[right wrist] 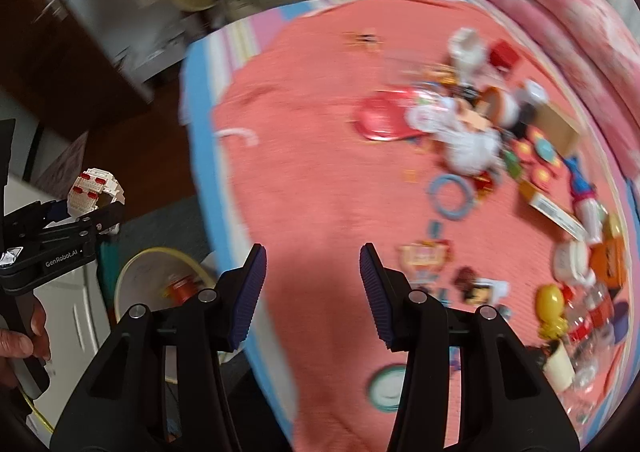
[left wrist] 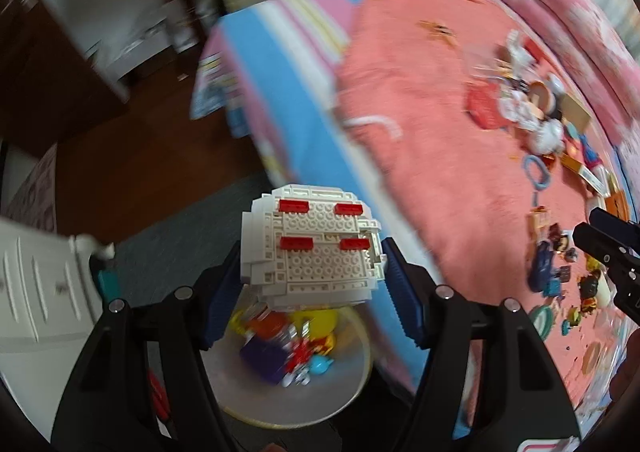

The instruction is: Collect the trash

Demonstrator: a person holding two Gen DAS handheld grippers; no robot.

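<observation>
While over bin (left wrist: 352, 384), brick model (left wrist: 314, 248) between left tongs (left wrist: 312, 284).

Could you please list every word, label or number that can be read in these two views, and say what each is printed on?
"GenRobot.AI": white print on the black body of the left gripper, seen from the right wrist view.
White box on the bed: it carries a printed label, too blurred to read.
Small cards and packets among the clutter: print too small and blurred to read.
Nothing else is legible.

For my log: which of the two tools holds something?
The left tool: it grips a white brick model above the bin. The right tool is open and empty.
</observation>
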